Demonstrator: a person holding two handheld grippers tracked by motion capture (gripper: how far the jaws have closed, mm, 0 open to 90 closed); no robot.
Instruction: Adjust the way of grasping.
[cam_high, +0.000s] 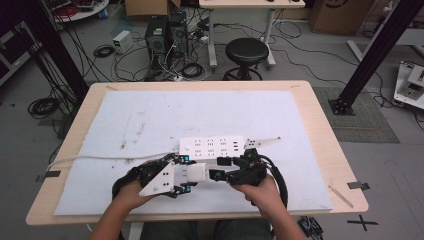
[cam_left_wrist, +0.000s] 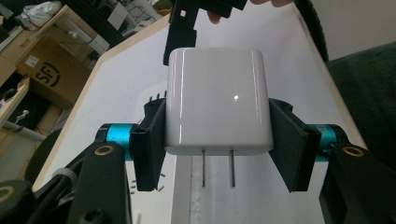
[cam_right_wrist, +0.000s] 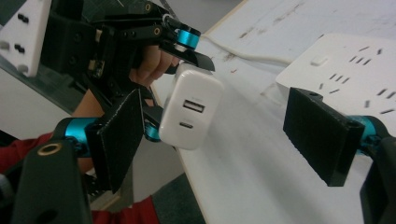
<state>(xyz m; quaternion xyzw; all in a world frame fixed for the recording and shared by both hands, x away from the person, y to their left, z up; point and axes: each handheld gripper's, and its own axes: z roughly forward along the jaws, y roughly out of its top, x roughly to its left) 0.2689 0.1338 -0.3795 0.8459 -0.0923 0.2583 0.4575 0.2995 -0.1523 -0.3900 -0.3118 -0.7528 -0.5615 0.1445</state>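
Left gripper (cam_high: 186, 175) clamps charger (cam_high: 196, 174); right gripper (cam_high: 218, 169) agape.

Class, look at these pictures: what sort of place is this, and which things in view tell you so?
Probably a robotics or electronics lab, not a home. Computer towers stand on the floor amid loose cables, black frame beams flank the table, and a cardboard box sits nearby.
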